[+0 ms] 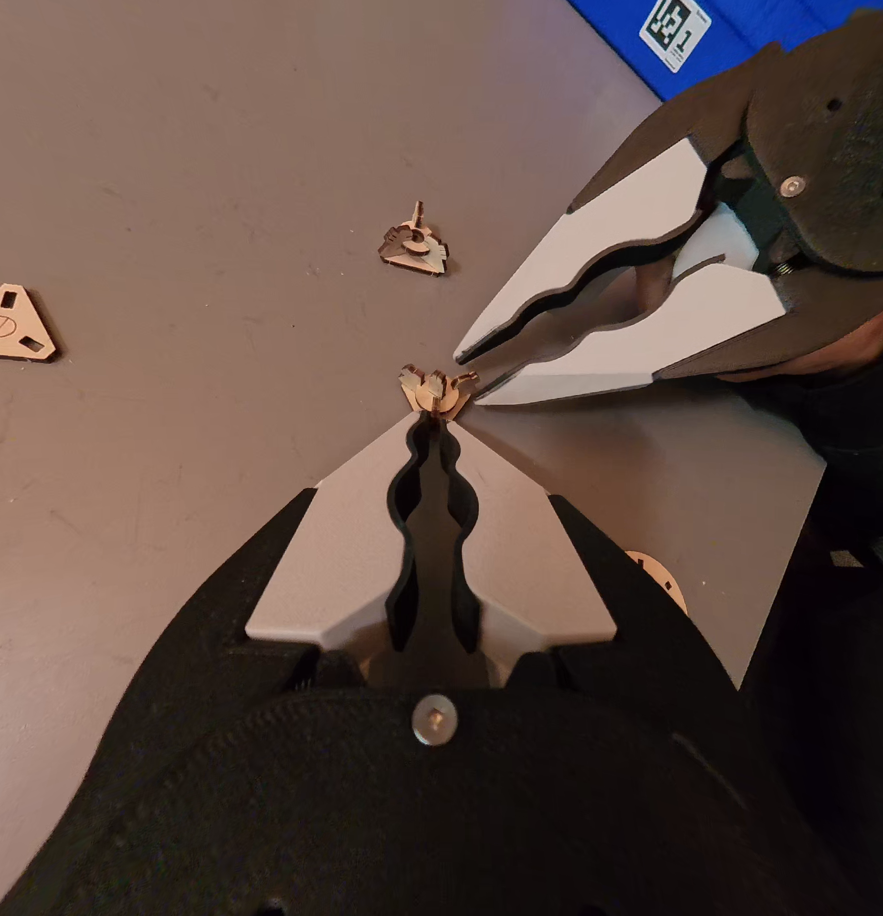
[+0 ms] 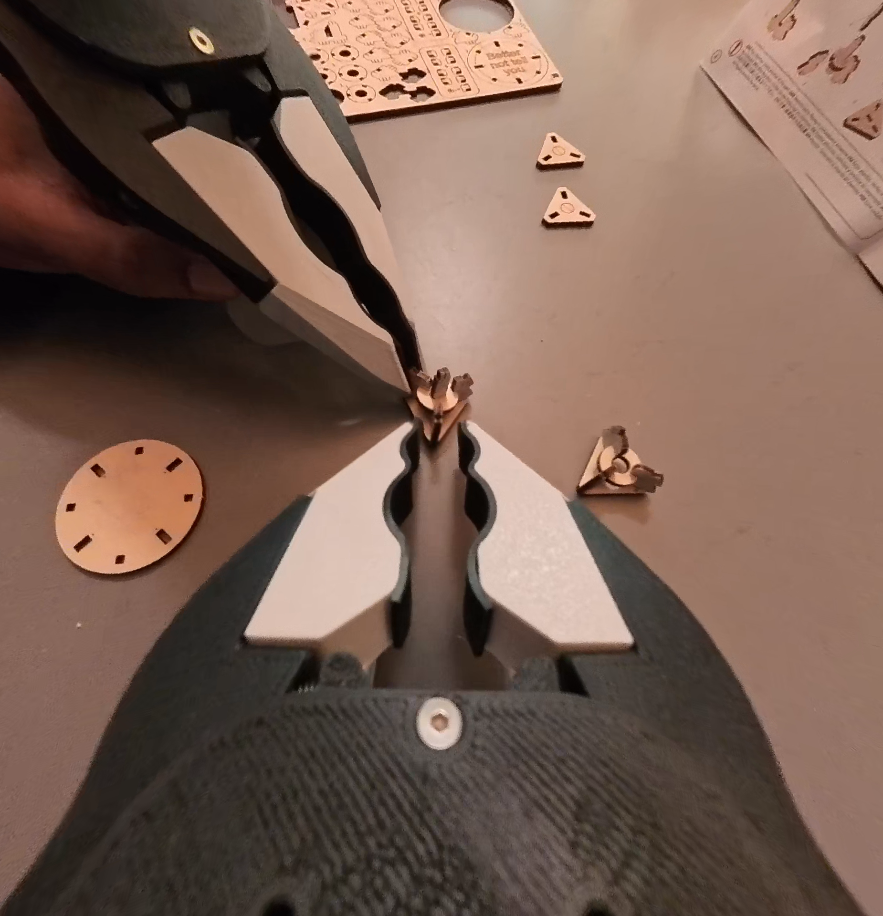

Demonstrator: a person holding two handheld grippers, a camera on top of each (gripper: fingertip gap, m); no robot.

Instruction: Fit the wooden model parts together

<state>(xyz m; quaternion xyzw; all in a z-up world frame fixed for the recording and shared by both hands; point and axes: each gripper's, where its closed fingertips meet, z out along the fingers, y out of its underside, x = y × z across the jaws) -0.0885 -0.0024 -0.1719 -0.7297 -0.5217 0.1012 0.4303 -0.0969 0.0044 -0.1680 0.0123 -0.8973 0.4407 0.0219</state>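
Left tongs (image 1: 432, 421) angled low, clamped on small wooden assembly (image 1: 437, 391); right tongs (image 2: 437, 431) apart beside it.

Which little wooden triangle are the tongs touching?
The triangle with pegs in the middle, pinched by the left tongs. The other pegged triangle and two flat triangles lie alone.

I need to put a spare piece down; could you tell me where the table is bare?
Bare: the stretch between the paper sheet and the assembled triangle piece. Crowded: the centre, where the left gripper and right gripper meet at the small wooden assembly.
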